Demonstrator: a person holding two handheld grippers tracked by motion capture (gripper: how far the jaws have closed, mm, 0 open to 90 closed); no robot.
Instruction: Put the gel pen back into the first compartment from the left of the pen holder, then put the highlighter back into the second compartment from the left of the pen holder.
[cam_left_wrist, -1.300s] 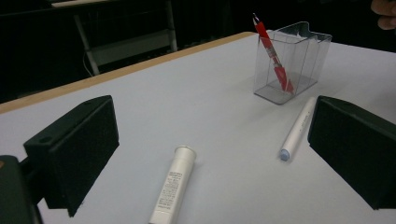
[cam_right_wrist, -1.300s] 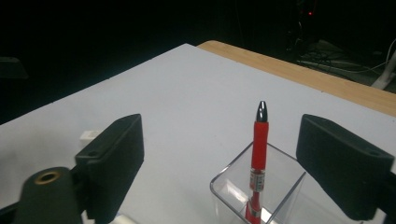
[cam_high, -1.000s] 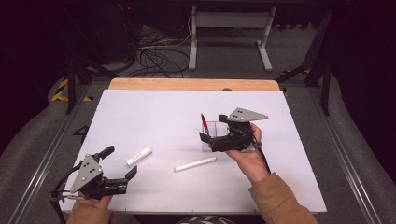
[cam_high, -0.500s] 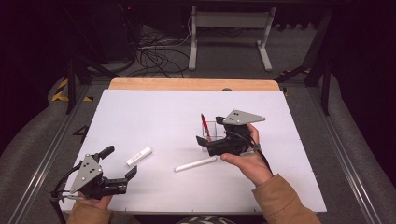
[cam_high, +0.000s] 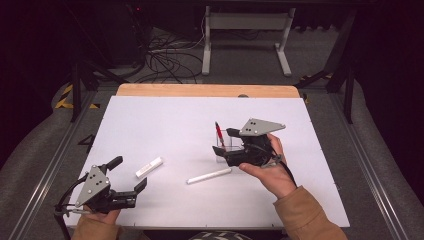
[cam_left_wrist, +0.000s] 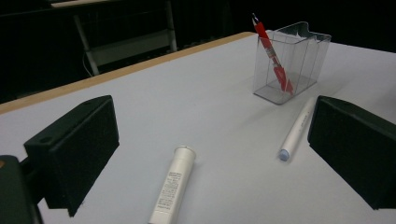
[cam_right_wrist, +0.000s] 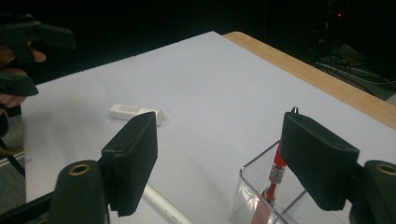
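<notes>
Red pen upright-tilted in the clear holder, mid-table, right of centre.

Nearest, at the near left corner of the white table: left gripper, jaws wide apart, nothing between them, resting low over the table edge. In the left gripper view, jaws framing a short white tube, which lies just ahead.

Next out: a long white pen flat on the table, near centre, pointing roughly left to right, its right end close below the holder. Tube left of it, well apart.

Farther, right of centre: right gripper held over the near side of the holder, jaws partly open and just now closing in, gripping nothing. In the right gripper view, right jaw in front of the holder and the red pen, left jaw over bare table, white pen passing below.

Likely step: red pen already dropped in, hand coming off the holder. Next move probably calls for swinging down and left to the white pen, squaring the jaws across its barrel, pinching mid-length, then lifting and tipping it upright to clear the holder rim. Care needed not to knock the light holder.
</notes>
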